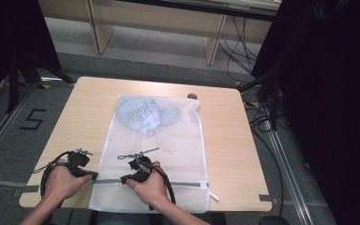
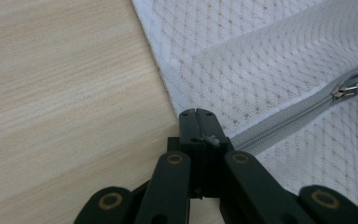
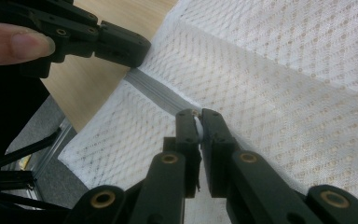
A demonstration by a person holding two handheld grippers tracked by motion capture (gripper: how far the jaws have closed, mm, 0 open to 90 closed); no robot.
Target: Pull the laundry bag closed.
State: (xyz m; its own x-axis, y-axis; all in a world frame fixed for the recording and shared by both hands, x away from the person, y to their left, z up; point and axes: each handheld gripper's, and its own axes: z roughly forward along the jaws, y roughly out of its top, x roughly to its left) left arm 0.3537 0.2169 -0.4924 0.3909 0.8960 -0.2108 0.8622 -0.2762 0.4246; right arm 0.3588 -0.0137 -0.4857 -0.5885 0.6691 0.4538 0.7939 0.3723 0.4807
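1. White mesh laundry bag point(image 1: 159, 140) with a grey zipper point(image 3: 156, 93) lies flat mid-table, a pale blue garment point(image 1: 145, 115) inside; likely light, limp, bunches easily.
2. Best holds: zipper end and white pull tab point(image 3: 198, 128).
3. Left gripper point(image 2: 196, 114) clamped on the zipper's end; right gripper point(image 3: 196, 116) pinched on the tab.
4. Wooden table point(image 1: 79, 112). Floor mark "5" point(image 1: 33, 119); no labels legible.

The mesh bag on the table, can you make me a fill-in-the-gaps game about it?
1. The white mesh bag lies on a ____ table.
2. The right gripper is shut on the white zipper ____.
3. The left gripper pinches the bag at the end of its grey ____.
4. Inside the bag sits a crumpled light ____ cloth.

Missing words: wooden; pull; zipper; blue
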